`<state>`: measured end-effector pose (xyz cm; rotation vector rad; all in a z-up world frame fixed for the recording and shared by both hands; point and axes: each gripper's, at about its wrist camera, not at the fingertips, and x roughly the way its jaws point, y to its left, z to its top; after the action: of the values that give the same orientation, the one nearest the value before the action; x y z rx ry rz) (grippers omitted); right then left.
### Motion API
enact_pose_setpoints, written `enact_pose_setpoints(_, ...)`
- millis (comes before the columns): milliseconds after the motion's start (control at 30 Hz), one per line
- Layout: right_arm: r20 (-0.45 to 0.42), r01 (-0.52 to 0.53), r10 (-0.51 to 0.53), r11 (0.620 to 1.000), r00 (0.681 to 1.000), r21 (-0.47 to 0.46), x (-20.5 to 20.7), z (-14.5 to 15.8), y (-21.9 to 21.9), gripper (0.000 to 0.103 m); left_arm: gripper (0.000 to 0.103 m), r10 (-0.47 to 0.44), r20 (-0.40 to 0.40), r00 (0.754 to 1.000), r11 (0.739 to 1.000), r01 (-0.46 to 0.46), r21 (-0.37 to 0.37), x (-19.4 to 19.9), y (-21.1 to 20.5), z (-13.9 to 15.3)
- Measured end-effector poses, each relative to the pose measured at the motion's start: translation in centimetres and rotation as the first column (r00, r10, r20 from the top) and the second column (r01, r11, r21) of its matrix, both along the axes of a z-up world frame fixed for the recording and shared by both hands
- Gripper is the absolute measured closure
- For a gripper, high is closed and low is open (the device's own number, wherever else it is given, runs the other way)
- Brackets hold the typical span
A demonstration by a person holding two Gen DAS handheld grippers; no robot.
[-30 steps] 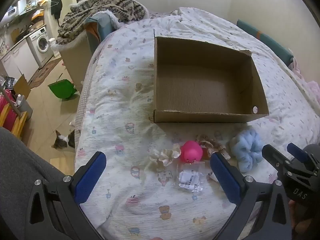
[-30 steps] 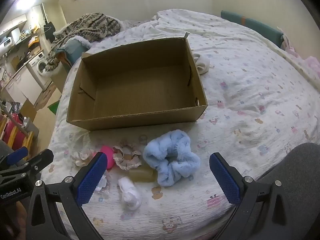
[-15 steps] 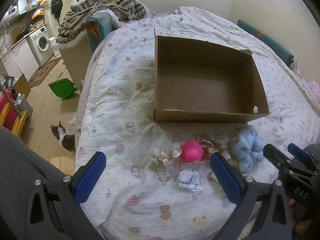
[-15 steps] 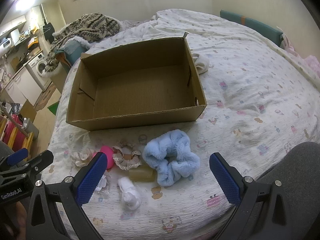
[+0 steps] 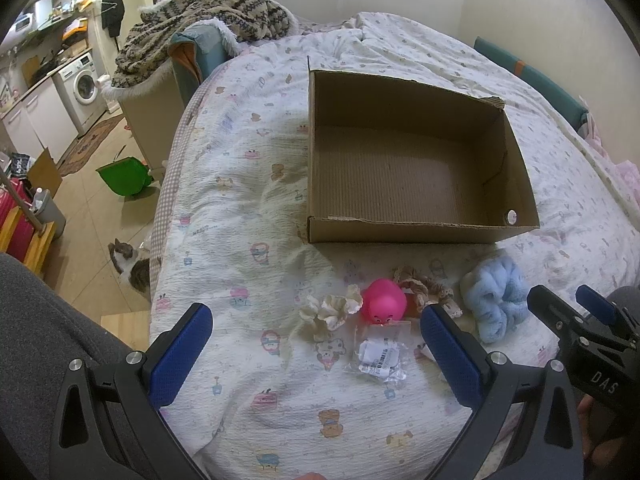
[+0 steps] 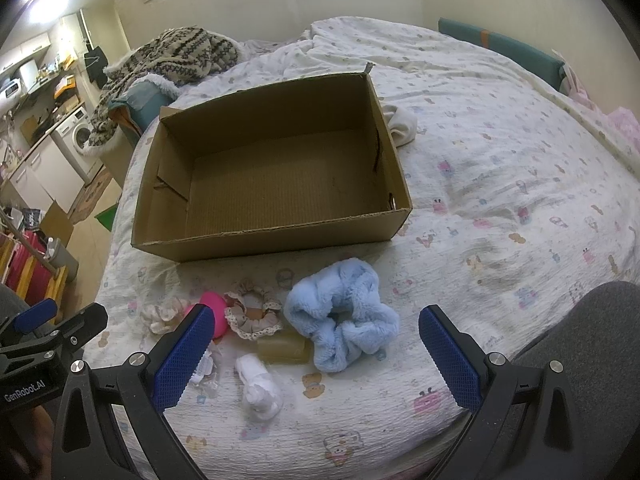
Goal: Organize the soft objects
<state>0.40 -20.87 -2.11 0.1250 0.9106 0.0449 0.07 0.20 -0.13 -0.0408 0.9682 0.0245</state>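
An open, empty cardboard box point(image 5: 416, 232) point(image 6: 280, 240) sits on the bed. In front of it lie a fluffy blue scrunchie point(image 5: 494, 304) point(image 6: 340, 316), a beige lace scrunchie point(image 5: 420, 286) point(image 6: 252, 316), a pink squishy toy point(image 5: 382, 300) point(image 6: 216, 308), a cream scrunchie point(image 5: 332, 308) point(image 6: 160, 316), a clear packet point(image 5: 380, 354), a white soft roll point(image 6: 260, 388) and a tan block point(image 6: 282, 346). My left gripper point(image 5: 316, 356) is open above the near bed edge, before the cream scrunchie and the packet. My right gripper point(image 6: 316, 358) is open just before the blue scrunchie.
The quilted bed cover point(image 5: 240, 208) point(image 6: 500, 200) spreads around the box. A white cloth point(image 6: 402, 122) lies behind the box's right side. A patterned blanket pile point(image 5: 200, 20) sits at the bed's far left. A cat point(image 5: 128, 264) and a green bin point(image 5: 122, 176) are on the floor left.
Both grippers have barely moved; the views shift slightly. The cat on the floor has moved a little.
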Motion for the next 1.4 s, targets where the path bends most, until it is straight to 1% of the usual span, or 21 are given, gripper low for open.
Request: enact_pose_setpoints(1400, -0.006, 0.001, -0.001, 1.0, 1.0, 0.007, 0.2, -0.13, -0.19, 0.0, 0.0, 0.003, -0.011, 1.0, 1.0, -0.003, -0.006, -0.05, -0.07, -0.79)
